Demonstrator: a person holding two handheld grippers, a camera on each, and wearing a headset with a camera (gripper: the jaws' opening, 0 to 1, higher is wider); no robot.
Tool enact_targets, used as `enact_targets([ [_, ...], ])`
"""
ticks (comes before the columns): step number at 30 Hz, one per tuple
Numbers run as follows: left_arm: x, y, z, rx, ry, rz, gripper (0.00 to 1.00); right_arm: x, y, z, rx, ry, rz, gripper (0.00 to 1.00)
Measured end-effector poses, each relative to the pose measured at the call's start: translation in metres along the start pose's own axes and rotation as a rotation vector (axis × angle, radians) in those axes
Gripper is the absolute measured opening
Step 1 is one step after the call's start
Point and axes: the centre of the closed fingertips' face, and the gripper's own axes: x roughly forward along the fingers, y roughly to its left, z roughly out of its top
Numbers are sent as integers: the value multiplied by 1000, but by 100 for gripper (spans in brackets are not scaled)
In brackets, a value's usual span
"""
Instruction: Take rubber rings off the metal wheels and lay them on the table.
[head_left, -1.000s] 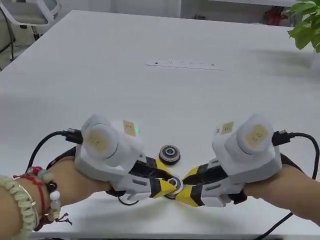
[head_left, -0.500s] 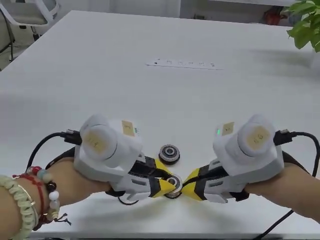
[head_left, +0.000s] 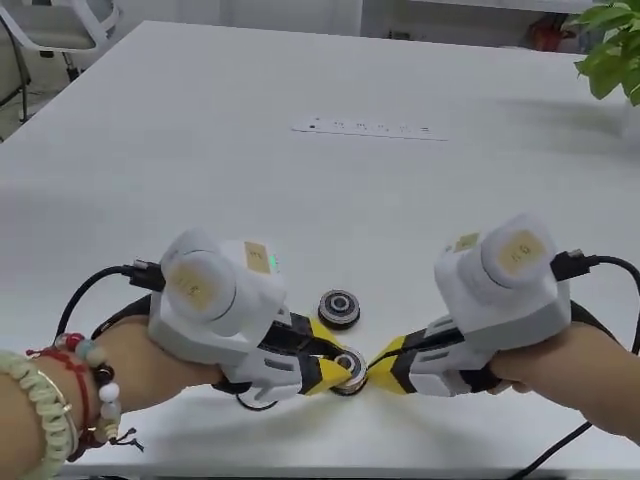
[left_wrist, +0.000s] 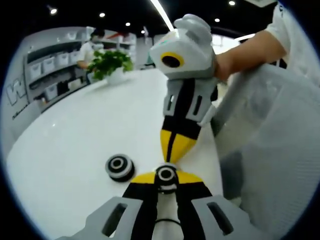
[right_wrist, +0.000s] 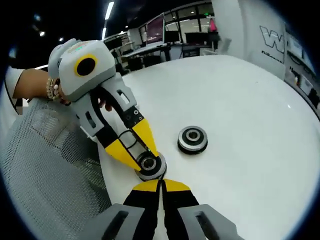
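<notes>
1. White table (head_left: 300, 200) in an open office, lit by ceiling strips, carries the work at its near edge.
2. Nearest the person, a wrist wearing beads (head_left: 62, 400) holds the left gripper (head_left: 333, 373), which points right across the table edge.
3. Its yellow-tipped jaws are clamped on a small metal wheel (head_left: 349, 363), held just above the table or on it; which cannot be told.
4. Opposite, the right gripper (head_left: 376, 367) points left, a black cable (head_left: 602, 268) trailing from its rear.
5. Its jaws are pressed together, the tips meeting as one point against the rim of the held wheel; whether they nip anything there cannot be told.
6. The two grippers meet nose to nose at the wheel, and each gripper view shows the other's grey body and yellow tip beyond the wheel.
7. Just beyond the held wheel, a second wheel (head_left: 339, 308) lies flat on the table, apart from both grippers, a dark band round its rim.
8. Farther out, near the middle of the table, lies a white power strip (head_left: 368, 128).
9. At the far right corner green leaves of a plant (head_left: 612, 50) hang over the table; a chair (head_left: 60, 25) stands past the far left edge.
</notes>
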Motion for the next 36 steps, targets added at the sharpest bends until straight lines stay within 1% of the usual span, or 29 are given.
enact_targets([
  [2,0,0,0,-2,0,2,13,-3,-2,3,12,-20,-4,0],
  [3,0,1,0,-5,0,4,13,-4,-2,4,33,-29,-4,0],
  [4,0,1,0,-5,-1,3,13,-3,0,10,48,-62,11,0],
  [6,0,1,0,-6,-1,6,13,-4,0,10,66,-56,10,0],
  [9,-1,1,0,-7,-1,6,13,-4,1,9,66,-56,11,0],
  [13,-1,1,0,-13,-4,8,13,-4,2,10,115,-64,20,0],
  [22,-2,1,0,-8,-2,12,13,-4,6,13,109,-68,26,0],
  [36,-2,1,0,-9,0,14,13,-4,9,17,126,-84,42,0],
])
